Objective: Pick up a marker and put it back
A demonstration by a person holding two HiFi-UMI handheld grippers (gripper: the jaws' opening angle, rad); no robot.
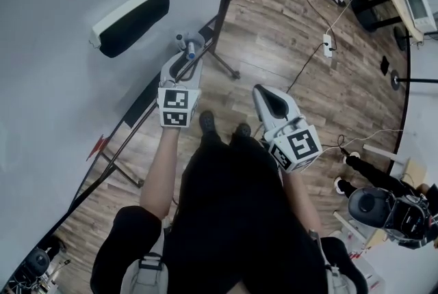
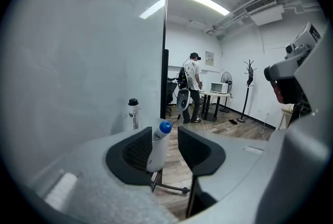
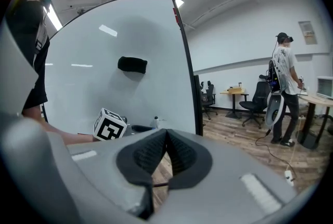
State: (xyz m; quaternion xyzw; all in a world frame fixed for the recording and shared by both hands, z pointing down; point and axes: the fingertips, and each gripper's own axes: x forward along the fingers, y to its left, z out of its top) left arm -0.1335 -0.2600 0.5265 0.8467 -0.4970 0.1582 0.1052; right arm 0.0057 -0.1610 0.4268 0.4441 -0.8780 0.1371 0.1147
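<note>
One marker [image 2: 157,147], between parted jaws, left tool [image 2: 166,135]

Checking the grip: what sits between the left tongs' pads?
A white marker with a blue cap stands between the open left tongs, leaning on one pad, clear of the other, as the left gripper view shows.

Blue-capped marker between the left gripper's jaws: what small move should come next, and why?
Probably close the left gripper on the blue-capped marker: it stands between the open jaws with a gap beside one pad, so nothing grips it yet. The right gripper is shut and empty.
</note>
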